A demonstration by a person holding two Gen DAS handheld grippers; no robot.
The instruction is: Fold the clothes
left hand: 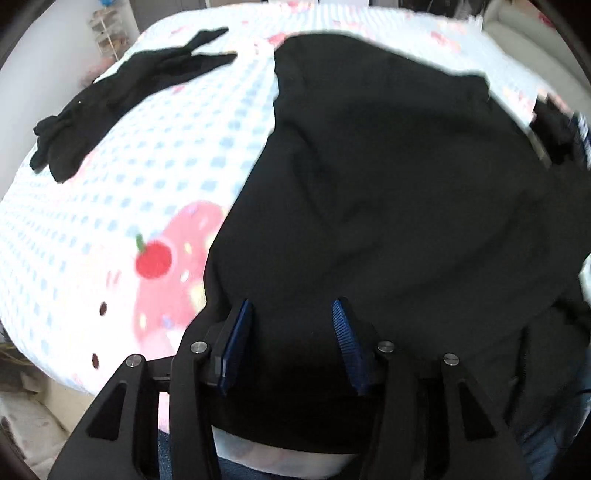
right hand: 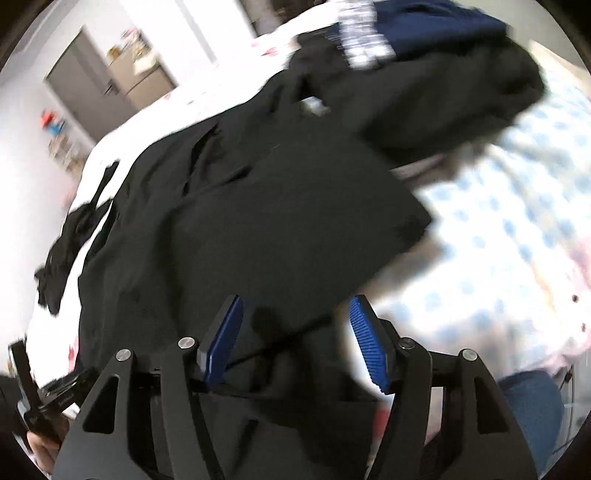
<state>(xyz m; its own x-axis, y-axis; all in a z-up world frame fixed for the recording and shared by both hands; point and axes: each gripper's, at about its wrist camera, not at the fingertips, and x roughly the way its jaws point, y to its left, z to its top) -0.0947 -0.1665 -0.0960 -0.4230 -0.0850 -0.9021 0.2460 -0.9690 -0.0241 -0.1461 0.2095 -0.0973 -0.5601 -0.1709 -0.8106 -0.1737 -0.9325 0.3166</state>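
Black garment point(left hand: 388, 177), large and dark, spread over a bed point(left hand: 122, 192) with a blue-and-white checked cover. Left to right in the left wrist view: small black clothing item point(left hand: 122, 96) crumpled on the cover at far left, well apart from the big garment; pink cartoon print with a red cherry point(left hand: 153, 258) on the cover just beside the garment's left edge; then the garment itself filling centre and right, loosely wrinkled, its near hem at the bed edge. Left gripper point(left hand: 291, 317) sits over that near hem, blue pads point(left hand: 236, 339) spread wide, dark cloth between and beneath them; cannot tell whether any cloth is pinched. Frames blurred.

Right wrist view, left to right: the same small black item point(right hand: 66, 240) at far left, garment body in the middle, a flat squared fold or panel of it point(right hand: 303, 221) lying on top toward the right. Beyond it, a heap of dark clothes including a navy piece with white lettering point(right hand: 388, 33). Right gripper point(right hand: 293, 317) fingers wide apart, garment edge running between them, not clamped.
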